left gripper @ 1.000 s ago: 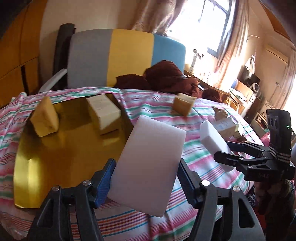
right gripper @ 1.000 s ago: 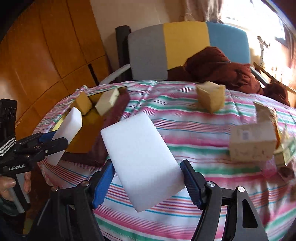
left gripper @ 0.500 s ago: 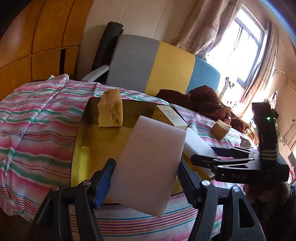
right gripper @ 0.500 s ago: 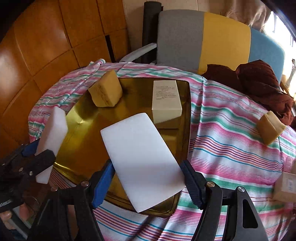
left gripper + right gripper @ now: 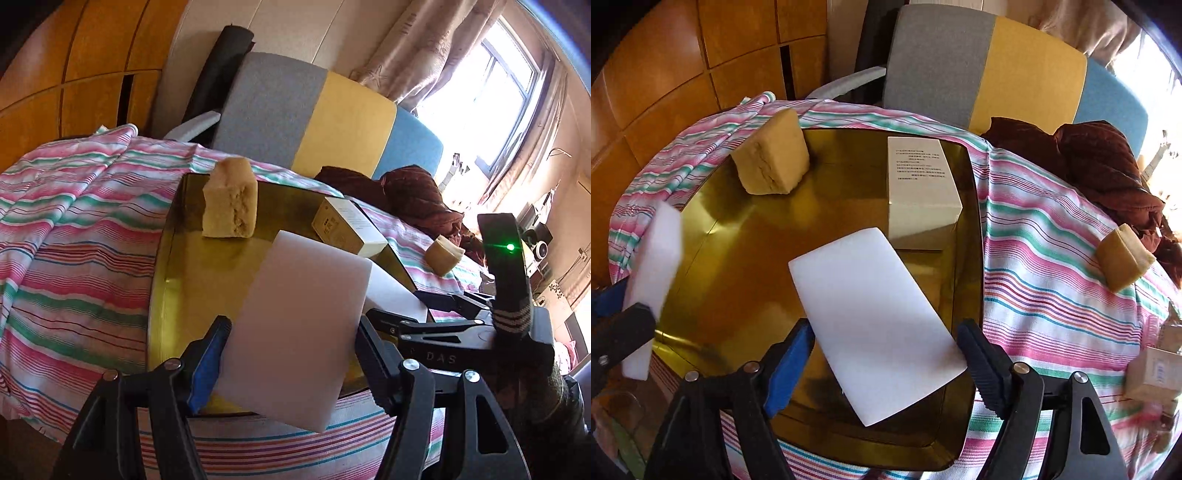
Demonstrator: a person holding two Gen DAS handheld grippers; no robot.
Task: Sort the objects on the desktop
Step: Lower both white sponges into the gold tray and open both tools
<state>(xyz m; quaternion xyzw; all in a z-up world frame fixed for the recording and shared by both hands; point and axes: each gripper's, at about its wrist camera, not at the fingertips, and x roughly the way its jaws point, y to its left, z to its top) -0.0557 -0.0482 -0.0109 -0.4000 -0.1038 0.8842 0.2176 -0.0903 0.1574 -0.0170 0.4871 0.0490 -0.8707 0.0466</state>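
Observation:
My left gripper (image 5: pixel 291 350) is shut on a white foam block (image 5: pixel 295 325), held tilted above the near edge of a gold tray (image 5: pixel 192 280). My right gripper (image 5: pixel 884 339) is shut on a second white foam block (image 5: pixel 875 317), over the tray's (image 5: pixel 738 258) near right part. A yellow sponge (image 5: pixel 772 162) and a white box (image 5: pixel 919 184) rest on the tray's far side. Each gripper shows in the other's view: the right gripper (image 5: pixel 402 306) at the right, the left gripper (image 5: pixel 628 314) at the left edge.
The tray lies on a striped cloth (image 5: pixel 1052 266). Another yellow sponge (image 5: pixel 1123 258) sits on the cloth to the right, and a cardboard box (image 5: pixel 1156 373) at the far right. A brown garment (image 5: pixel 1100 162) and a grey, yellow and blue chair back (image 5: pixel 979 66) lie behind.
Both grippers have swung left with their white blocks, from over the striped cloth to over the gold tray. The sponge and box on the tray now look closer.

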